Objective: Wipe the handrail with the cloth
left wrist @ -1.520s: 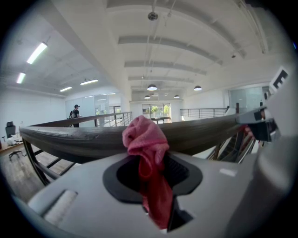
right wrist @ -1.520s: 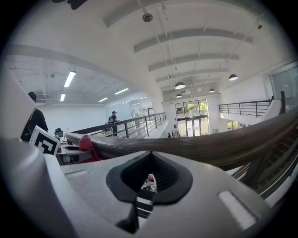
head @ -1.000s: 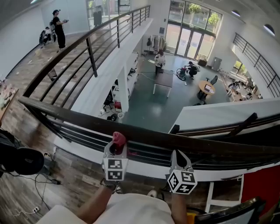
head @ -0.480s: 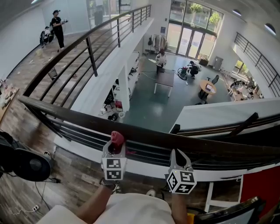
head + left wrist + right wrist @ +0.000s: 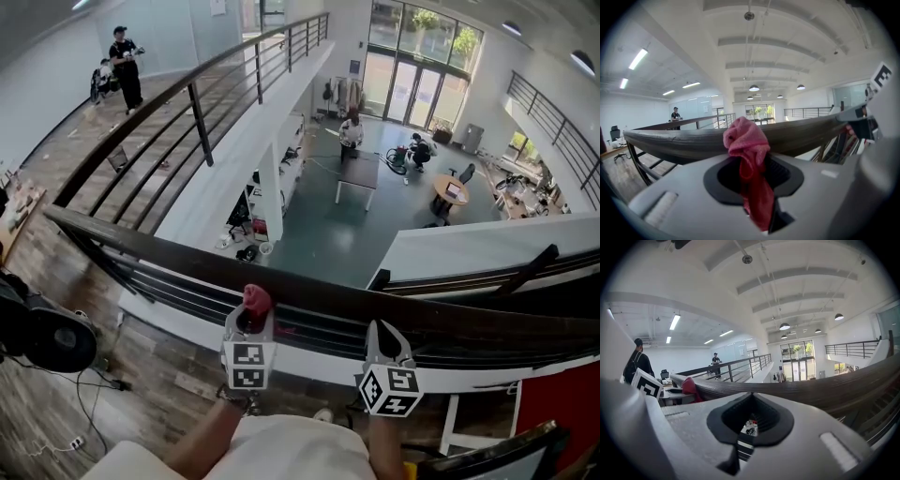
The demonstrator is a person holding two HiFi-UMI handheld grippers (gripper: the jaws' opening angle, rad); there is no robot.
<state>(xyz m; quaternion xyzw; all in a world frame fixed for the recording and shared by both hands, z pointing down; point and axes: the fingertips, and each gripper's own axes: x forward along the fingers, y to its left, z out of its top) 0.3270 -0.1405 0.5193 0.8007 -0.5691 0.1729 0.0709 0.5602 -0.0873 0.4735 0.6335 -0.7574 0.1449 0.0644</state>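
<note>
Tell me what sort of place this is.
Probably a mezzanine walkway in an open-plan office or workshop: the handrail overlooks a lower floor with a table, people and glass doors.

I can read no words or numbers anywhere. The left gripper (image 5: 250, 317) and right gripper (image 5: 383, 330), lower centre, carry only black-and-white marker squares.

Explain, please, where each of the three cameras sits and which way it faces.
Head view: on the person's head, looking steeply down over the handrail to the floor below; arms, left gripper and right gripper show.
Left gripper view: on the left gripper, facing the handrail along jaws shut on the cloth.
Right gripper view: on the right gripper, facing the handrail along shut, empty jaws.
Shared: all three show handrail and cloth.
</note>
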